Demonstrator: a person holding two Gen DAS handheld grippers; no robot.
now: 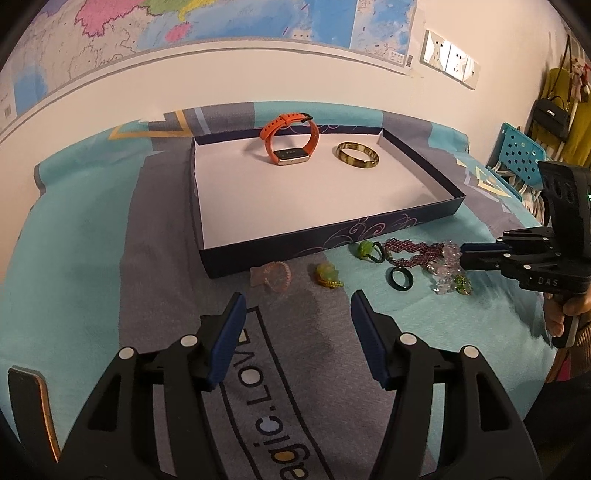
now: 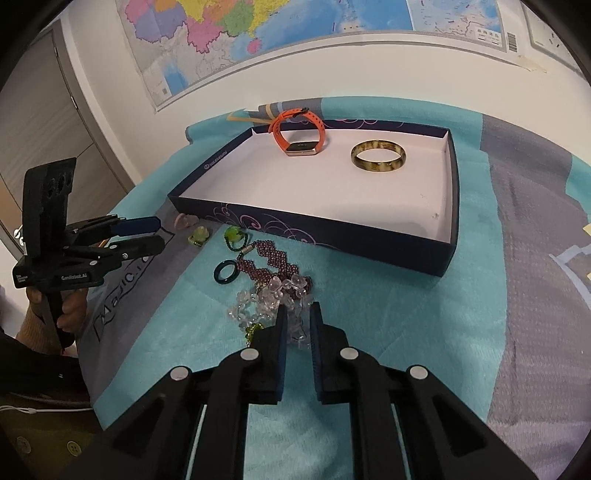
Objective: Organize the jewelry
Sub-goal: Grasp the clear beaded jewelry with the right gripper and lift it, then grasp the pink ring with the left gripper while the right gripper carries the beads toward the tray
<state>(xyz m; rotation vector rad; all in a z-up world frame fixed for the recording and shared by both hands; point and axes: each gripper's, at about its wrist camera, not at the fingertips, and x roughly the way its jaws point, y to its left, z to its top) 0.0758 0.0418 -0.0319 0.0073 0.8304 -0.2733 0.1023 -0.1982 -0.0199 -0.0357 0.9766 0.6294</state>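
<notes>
A dark blue box (image 1: 314, 242) (image 2: 332, 236) with a white floor holds an orange watch (image 1: 290, 142) (image 2: 301, 134) and a brown bangle (image 1: 358, 157) (image 2: 378, 158). In front of it lie a pink piece (image 1: 271, 275), a yellow-green pendant (image 1: 327, 277) (image 2: 199, 234), a green bead on a cord (image 1: 365, 249) (image 2: 232, 234), a dark green ring (image 1: 399, 278) (image 2: 226, 273), a purple beaded bracelet (image 1: 413, 253) (image 2: 269, 258) and a clear crystal bracelet (image 1: 448, 271) (image 2: 266, 295). My left gripper (image 1: 297, 306) (image 2: 157, 230) is open above the cloth. My right gripper (image 2: 297, 314) (image 1: 461, 254) is nearly shut around the crystal bracelet.
A teal and grey blanket (image 1: 92, 229) (image 2: 406, 332) covers the surface. A map (image 2: 258, 33) hangs on the wall behind. A blue perforated crate (image 1: 517, 151) and hanging bags (image 1: 554, 110) stand at the right.
</notes>
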